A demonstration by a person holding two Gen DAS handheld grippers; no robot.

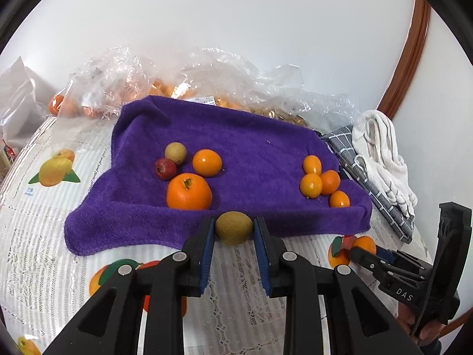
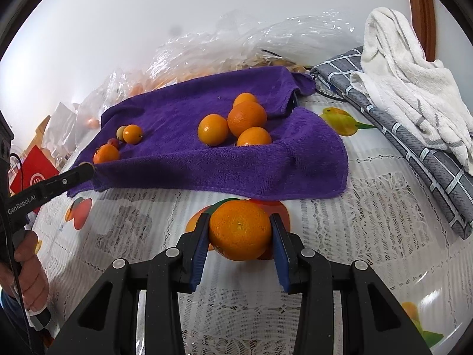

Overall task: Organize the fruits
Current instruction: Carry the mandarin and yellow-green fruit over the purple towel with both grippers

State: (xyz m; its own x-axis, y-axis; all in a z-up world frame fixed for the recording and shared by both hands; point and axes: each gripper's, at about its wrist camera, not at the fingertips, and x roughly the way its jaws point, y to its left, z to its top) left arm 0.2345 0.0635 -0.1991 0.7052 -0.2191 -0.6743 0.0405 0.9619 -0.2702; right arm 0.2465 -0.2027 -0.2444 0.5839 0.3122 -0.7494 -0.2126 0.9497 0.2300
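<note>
Left gripper point(image 1: 233, 228): pinches a small brownish-green fruit point(image 1: 233, 227) above the purple towel point(image 1: 254, 148) near edge, probably bound for the mixed group, which holds a similar fruit point(image 1: 175, 152).
Right gripper point(image 2: 240, 230): clamps an orange point(image 2: 240, 229) over the tablecloth point(image 2: 369, 222), short of the towel.
Sorted so far: mixed cluster left, small oranges point(image 1: 322, 182) right; apparently grouped by kind.
Remaining: both held fruits unplaced.
</note>
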